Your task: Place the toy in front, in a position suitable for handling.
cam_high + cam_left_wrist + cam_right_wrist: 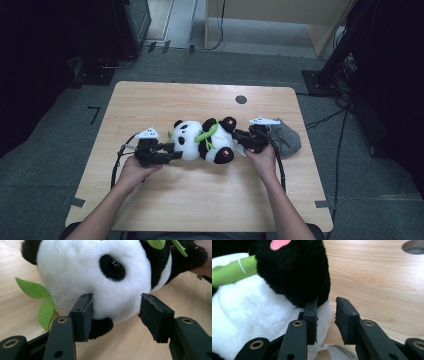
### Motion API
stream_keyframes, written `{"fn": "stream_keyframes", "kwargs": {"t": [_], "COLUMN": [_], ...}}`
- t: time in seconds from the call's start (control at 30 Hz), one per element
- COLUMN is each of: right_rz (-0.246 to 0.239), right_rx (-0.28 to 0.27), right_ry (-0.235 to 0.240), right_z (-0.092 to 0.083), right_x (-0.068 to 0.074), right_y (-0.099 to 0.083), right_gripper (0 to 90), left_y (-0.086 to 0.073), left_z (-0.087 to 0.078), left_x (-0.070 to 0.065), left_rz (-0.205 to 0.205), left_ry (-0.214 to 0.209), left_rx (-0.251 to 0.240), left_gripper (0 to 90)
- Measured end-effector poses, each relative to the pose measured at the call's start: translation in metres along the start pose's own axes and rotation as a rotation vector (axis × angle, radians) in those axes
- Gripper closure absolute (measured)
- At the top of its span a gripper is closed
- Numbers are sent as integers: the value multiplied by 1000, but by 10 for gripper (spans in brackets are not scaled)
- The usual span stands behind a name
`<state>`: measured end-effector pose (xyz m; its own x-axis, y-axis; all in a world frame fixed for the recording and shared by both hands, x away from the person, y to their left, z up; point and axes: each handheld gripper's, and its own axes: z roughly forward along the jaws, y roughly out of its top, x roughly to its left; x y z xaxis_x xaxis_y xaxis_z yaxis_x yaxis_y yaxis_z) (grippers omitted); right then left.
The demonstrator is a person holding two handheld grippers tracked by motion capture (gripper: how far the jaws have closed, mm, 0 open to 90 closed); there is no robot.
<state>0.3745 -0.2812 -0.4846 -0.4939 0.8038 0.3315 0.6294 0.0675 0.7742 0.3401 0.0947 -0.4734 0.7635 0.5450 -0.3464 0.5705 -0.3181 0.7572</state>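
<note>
Fluffy plush panda [202, 141], smooth wooden table [150, 100]

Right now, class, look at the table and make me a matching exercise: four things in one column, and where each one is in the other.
Things:
1. plush panda
2. grey cloth
3. left tool
4. round hole

Places:
A. at the panda's head
B. far side of the table top
C. lying mid-table between both tools
D. behind the right tool

Pairs: 1-C, 2-D, 3-A, 4-B
</note>
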Motion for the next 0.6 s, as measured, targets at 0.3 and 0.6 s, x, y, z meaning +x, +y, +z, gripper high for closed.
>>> {"fn": "stream_keyframes", "kwargs": {"t": [0.3,0.6], "right_rz": [-3,-28], "right_rx": [10,-9], "right_ry": [25,-42], "right_z": [0,8], "right_x": [-1,-5], "right_y": [0,1], "right_gripper": [694,602], "left_y": [-7,-3], "left_z": [-2,-10], "left_x": [-14,-5], "left_rz": [-5,26], "left_ry": [3,53], "left_rx": [-4,-68], "left_gripper": [437,368]}}
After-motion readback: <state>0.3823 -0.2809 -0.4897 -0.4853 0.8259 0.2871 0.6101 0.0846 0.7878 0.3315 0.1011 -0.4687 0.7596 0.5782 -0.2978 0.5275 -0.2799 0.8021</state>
